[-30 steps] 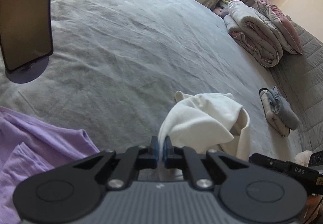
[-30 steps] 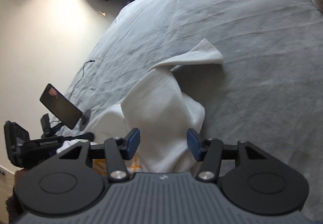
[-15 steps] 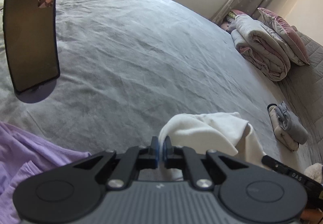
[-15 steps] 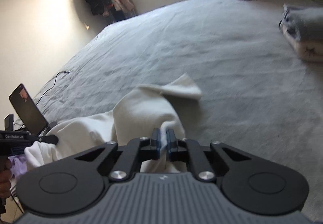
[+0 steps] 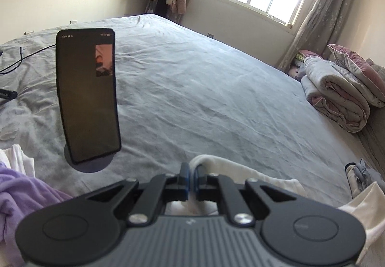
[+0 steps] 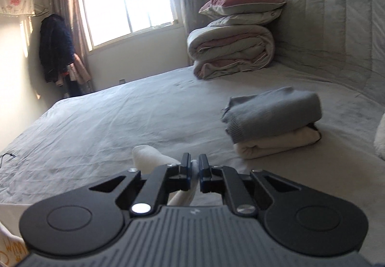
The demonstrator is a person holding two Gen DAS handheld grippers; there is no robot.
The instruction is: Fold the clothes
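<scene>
White garment pinched by both tongs, low over the bed. Left tongs, angled slightly downward, are closed on a fold of it; right tongs, likewise angled, are closed on another fold. Grey sheet; phone propped at left; folded pile at right; window beyond.

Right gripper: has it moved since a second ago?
Yes. The right gripper closed on the white garment and swung up: the window and folded stack, earlier out of frame, now sit ahead.
</scene>
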